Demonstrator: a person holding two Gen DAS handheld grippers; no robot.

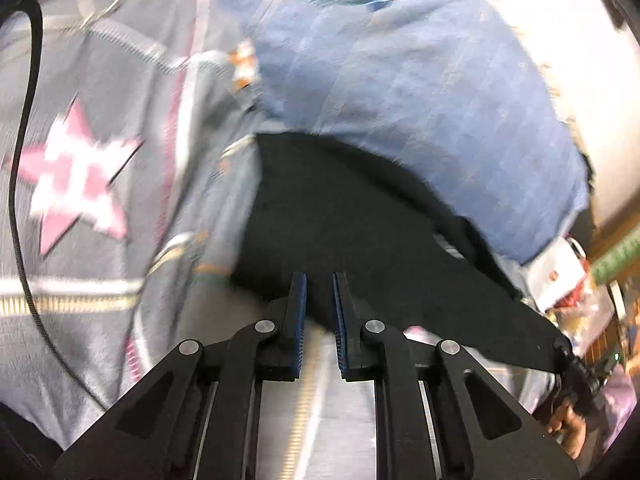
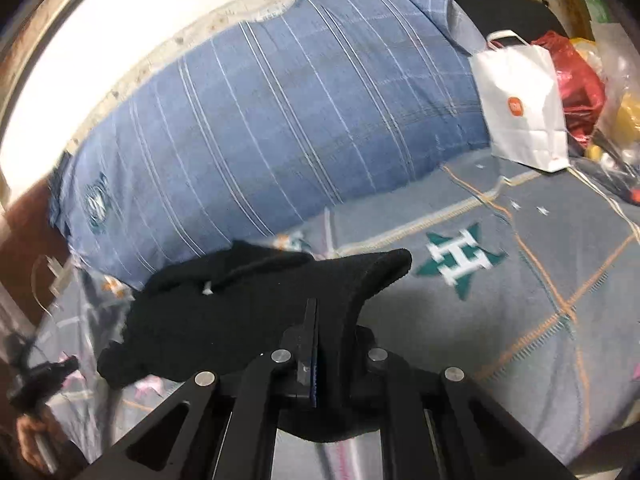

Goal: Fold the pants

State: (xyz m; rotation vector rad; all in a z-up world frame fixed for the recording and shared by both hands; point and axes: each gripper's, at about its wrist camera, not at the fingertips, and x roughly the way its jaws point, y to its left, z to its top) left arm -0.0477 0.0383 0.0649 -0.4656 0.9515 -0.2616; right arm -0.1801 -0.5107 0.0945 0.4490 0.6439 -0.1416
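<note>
The black pants (image 1: 360,220) hang stretched between both grippers above a grey bedsheet (image 1: 100,320). My left gripper (image 1: 320,292) has its blue pads close together, pinching the near edge of the cloth. In the right wrist view the pants (image 2: 240,308) bunch up, and a fold drapes over one finger of my right gripper (image 2: 322,312), which is shut on the fabric. The right gripper (image 1: 568,356) also shows at the far right of the left view, with a hand below it. The left gripper (image 2: 44,376) appears blurred at the lower left of the right view.
A blue striped pillow (image 2: 280,100) lies along the white wall behind the pants. A white paper bag (image 2: 524,100), a red plastic bag (image 2: 576,80) and other clutter stand at the far right. The sheet (image 2: 520,360) carries star prints. A black cable (image 1: 20,160) runs down the left.
</note>
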